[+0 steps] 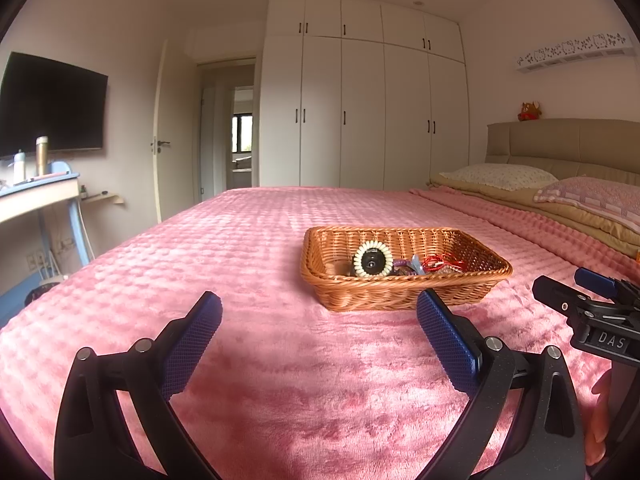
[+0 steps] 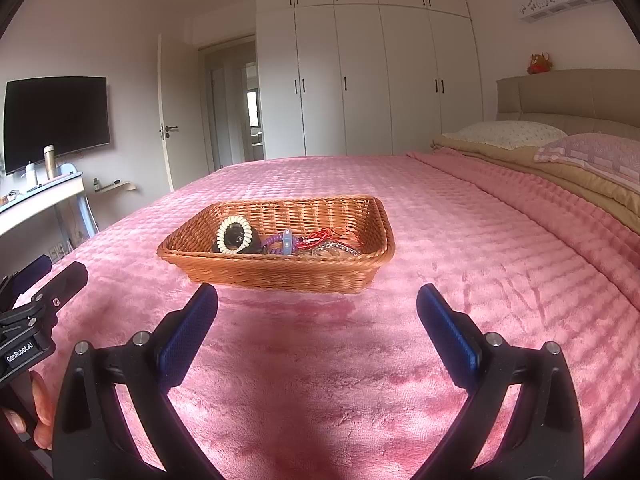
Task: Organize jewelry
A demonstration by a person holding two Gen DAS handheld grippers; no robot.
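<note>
A woven orange-brown basket point(image 1: 404, 294) sits on the pink bed cover; it also shows in the right wrist view point(image 2: 280, 276). Inside lie a cream bead bracelet around a dark round object point(image 1: 373, 265) point(image 2: 234, 236), a purple coiled piece with a blue-grey clip point(image 2: 285, 242), a red string piece point(image 1: 440, 262) point(image 2: 320, 237) and a metal chain point(image 2: 340, 249). My left gripper point(image 1: 318, 304) is open and empty, just short of the basket's near wall. My right gripper point(image 2: 317, 296) is open and empty, also just short of it.
The pink plush bed cover point(image 1: 280, 360) spreads all around. Pillows point(image 1: 500, 176) and a beige headboard point(image 1: 560, 140) lie at the right. White wardrobes point(image 1: 360, 112), an open door, a wall TV point(image 1: 52, 104) and a desk with bottles point(image 1: 36, 192) stand beyond the bed.
</note>
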